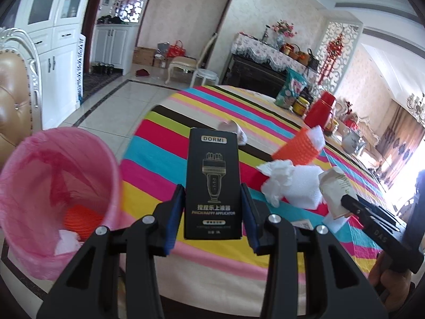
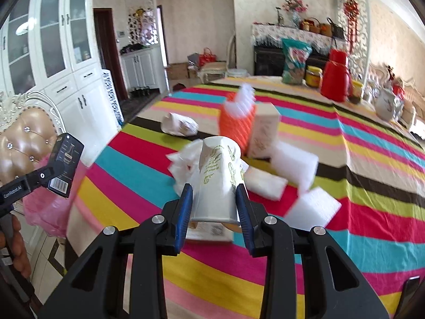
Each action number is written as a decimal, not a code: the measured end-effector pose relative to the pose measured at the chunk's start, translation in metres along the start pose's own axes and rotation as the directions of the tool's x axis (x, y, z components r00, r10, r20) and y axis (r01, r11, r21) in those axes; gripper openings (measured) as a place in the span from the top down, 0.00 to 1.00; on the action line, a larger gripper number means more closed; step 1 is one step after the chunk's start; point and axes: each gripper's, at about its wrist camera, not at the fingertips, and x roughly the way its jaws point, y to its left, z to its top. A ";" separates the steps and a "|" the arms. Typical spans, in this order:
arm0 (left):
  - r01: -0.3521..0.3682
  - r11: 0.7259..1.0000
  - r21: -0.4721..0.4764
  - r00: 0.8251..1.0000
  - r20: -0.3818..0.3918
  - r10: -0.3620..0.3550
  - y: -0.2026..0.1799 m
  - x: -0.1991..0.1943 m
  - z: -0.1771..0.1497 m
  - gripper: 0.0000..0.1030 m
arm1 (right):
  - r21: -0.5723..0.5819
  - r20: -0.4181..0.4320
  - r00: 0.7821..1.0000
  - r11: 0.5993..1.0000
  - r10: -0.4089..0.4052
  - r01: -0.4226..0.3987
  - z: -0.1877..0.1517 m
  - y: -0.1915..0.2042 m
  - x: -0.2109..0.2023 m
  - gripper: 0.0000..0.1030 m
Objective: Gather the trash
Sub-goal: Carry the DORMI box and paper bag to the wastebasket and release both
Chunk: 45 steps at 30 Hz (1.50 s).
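Trash lies across the striped worktop [image 1: 170, 159] and partly in the pink bin [image 1: 53, 175] at the lower left of the left wrist view, where an orange piece and a white scrap sit at its bottom. Just right of the bin, at the frame's centre, the left tool [image 1: 212, 207] is clamped on an upright black box [image 1: 212, 183], its blue pads pressing both long sides. Right of the box, on the worktop, lie crumpled tissue [image 1: 276, 183] and a white foam block [image 1: 302, 188] touching it, with an orange mesh sleeve [image 1: 297, 148] above them. At the right edge the right tool enters, gripping a paper cup [image 1: 337, 191]. In the right wrist view, the black box shows at the left edge, above the bin's pink liner. A crushed cup [image 2: 180, 126] lies on the worktop in the upper middle. At centre the right tool [image 2: 215, 207] is closed on the paper cup, which is held off the cloth with its rim toward the camera and its sides squeezed. Behind it stand the orange sleeve and a beige carton [image 2: 263, 133], side by side and touching. Foam blocks [image 2: 313, 207] lie to the right, and a red flask [image 2: 336, 71] stands at the upper right.
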 end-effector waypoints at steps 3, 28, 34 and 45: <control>-0.012 1.000 -0.009 1.000 0.012 0.013 0.009 -0.009 0.001 0.61 | -0.012 0.014 1.000 1.000 0.016 -0.016 0.007 0.011 -0.003 0.67; -0.172 0.980 -0.098 0.976 0.116 0.182 0.101 -0.078 0.029 0.61 | -0.149 0.030 0.972 0.962 0.234 -0.227 0.038 0.137 0.006 0.67; -0.224 0.967 -0.125 0.962 0.130 0.239 0.127 -0.095 0.033 0.61 | -0.204 -0.004 0.951 0.931 0.309 -0.303 0.046 0.192 0.019 0.67; -0.268 0.948 -0.171 0.948 0.127 0.291 0.160 -0.109 0.033 0.61 | -0.275 -0.101 0.913 0.871 0.395 -0.408 0.042 0.277 0.053 0.67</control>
